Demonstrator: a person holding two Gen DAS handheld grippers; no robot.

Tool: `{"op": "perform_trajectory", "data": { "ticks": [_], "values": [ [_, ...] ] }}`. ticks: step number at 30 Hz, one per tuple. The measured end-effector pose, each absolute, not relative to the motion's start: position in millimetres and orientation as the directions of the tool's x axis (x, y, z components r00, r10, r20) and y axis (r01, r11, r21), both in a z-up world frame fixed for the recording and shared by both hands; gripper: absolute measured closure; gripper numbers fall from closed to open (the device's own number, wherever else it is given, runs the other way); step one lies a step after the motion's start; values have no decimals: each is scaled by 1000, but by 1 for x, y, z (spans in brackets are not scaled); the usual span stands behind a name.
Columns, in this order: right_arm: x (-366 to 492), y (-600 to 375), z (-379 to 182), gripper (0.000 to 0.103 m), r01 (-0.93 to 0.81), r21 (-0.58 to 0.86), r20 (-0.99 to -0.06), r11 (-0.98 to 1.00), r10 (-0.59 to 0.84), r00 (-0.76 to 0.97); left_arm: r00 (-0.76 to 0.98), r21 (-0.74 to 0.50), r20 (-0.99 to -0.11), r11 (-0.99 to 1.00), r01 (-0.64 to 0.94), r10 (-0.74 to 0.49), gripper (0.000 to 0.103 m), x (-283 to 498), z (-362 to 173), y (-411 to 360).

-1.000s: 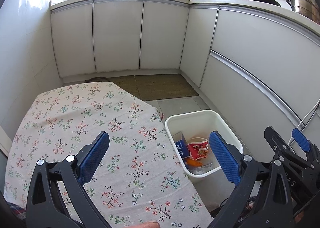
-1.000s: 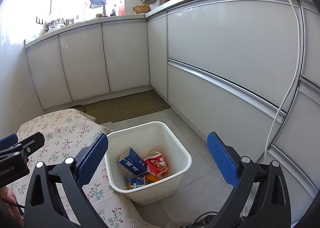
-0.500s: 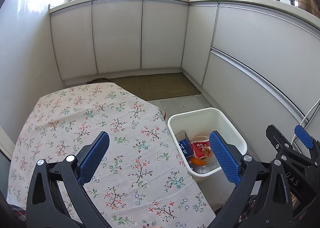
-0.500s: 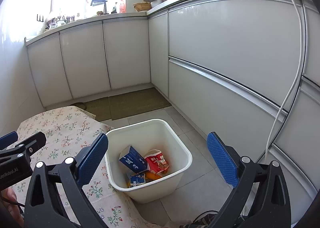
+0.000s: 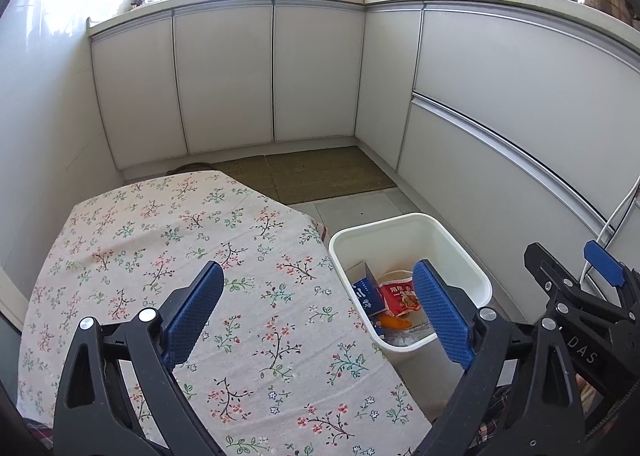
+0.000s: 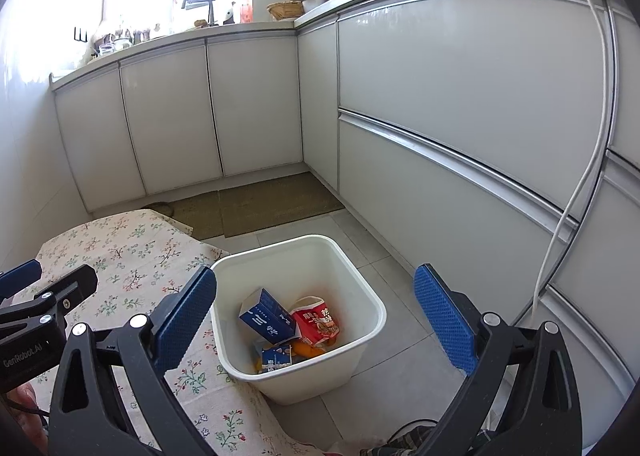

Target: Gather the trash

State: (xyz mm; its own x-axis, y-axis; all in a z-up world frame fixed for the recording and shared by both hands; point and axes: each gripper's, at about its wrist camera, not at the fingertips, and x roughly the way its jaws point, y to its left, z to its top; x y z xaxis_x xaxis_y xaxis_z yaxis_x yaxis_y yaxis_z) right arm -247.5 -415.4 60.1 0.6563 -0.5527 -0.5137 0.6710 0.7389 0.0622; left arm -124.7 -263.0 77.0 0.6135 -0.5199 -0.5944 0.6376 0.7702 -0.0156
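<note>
A white bin [image 6: 280, 248] stands on the tiled floor beside the table. Inside it lie a blue carton [image 6: 266, 316], a red snack packet [image 6: 318, 320], an orange piece [image 6: 308, 350] and a smaller blue carton [image 6: 276, 358]. The left wrist view shows the same bin [image 5: 400, 219] with the blue carton [image 5: 366, 292] and red packet [image 5: 400, 294]. My left gripper [image 5: 316, 268] hovers over the table's right edge. Its jaws are closing slightly, still wide, with nothing between them. My right gripper [image 6: 315, 271] hangs open above the bin, holding nothing.
A table with a floral cloth [image 5: 180, 256] fills the lower left. White kitchen cabinets [image 6: 460, 95] run along the back and right. A brown mat [image 6: 272, 203] lies on the floor before them. A white cable [image 6: 576, 195] hangs at the right.
The left jaws have drawn in a little. Both hands and the bin's contents stay where they were.
</note>
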Motion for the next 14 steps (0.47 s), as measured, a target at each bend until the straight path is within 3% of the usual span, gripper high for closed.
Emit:
{"op": "perform_trajectory", "data": {
  "ticks": [14],
  "values": [
    [-248,-416,60,7,672,64,-510,738,-555,657,602,-50,-627,797,602,-494,7,-117,74,-260]
  ]
}}
